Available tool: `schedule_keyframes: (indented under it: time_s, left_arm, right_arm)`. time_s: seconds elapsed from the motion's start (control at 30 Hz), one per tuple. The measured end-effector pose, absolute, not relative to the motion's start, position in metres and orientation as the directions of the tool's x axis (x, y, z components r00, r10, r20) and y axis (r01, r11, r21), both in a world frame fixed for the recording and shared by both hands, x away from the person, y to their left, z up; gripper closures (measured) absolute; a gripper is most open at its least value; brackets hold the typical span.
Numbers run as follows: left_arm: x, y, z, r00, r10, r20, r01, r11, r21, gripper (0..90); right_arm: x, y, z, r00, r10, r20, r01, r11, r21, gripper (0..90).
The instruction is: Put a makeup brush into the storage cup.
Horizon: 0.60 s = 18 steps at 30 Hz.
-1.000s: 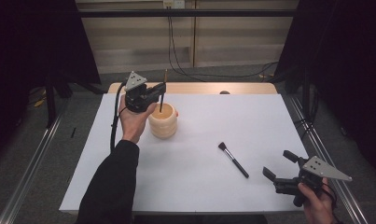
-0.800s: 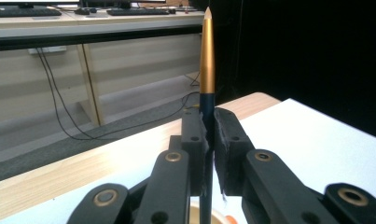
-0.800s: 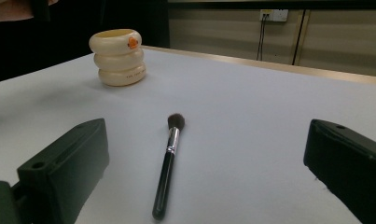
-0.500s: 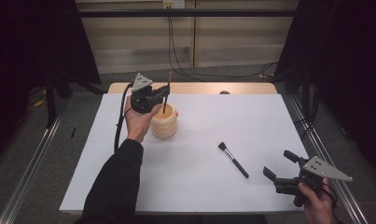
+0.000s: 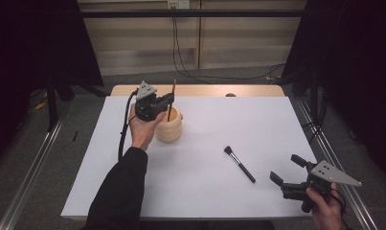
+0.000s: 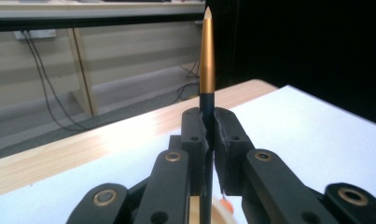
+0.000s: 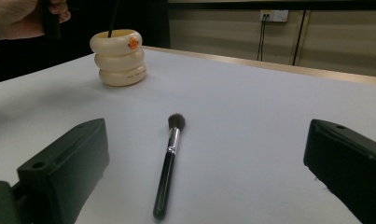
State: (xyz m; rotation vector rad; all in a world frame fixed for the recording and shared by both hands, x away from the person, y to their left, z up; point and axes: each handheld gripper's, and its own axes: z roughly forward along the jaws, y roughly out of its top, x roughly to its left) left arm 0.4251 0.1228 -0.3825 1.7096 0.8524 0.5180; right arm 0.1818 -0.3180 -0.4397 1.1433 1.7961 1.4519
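Observation:
A cream ribbed holder (image 5: 169, 128) stands on the white table (image 5: 214, 182) at the left. My left gripper (image 5: 167, 101) is shut on a thin stick-like brush with a black and gold handle (image 6: 207, 60), held upright with its lower end inside the holder (image 7: 119, 57). A black-handled makeup brush (image 5: 239, 164) lies flat mid-table, its bristles toward the holder (image 7: 169, 158). My right gripper (image 5: 287, 171) stands open near the front right corner, facing that brush from a short distance, with nothing between its fingers.
The wooden table edge (image 5: 205, 90) runs along the back, with cables (image 5: 181, 48) hanging behind it. Metal floor rails (image 5: 32, 167) flank both sides. White tabletop lies bare between the holder and the right edge.
My left gripper has shifted a little right and down with the thin brush, bringing it over and into the holder. The right gripper and the lying brush have not moved.

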Motion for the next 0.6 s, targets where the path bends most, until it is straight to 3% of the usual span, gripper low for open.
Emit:
schedule_keyframes:
  time_s: [0.6]
  left_arm:
    - [0.419,0.128,-0.407,0.645,0.757,-0.103,0.313,-0.139,0.939,83.3]
  right_arm:
    - [0.182,-0.319,-0.440,-0.483,0.872,0.085,0.270,0.056,0.961,0.0]
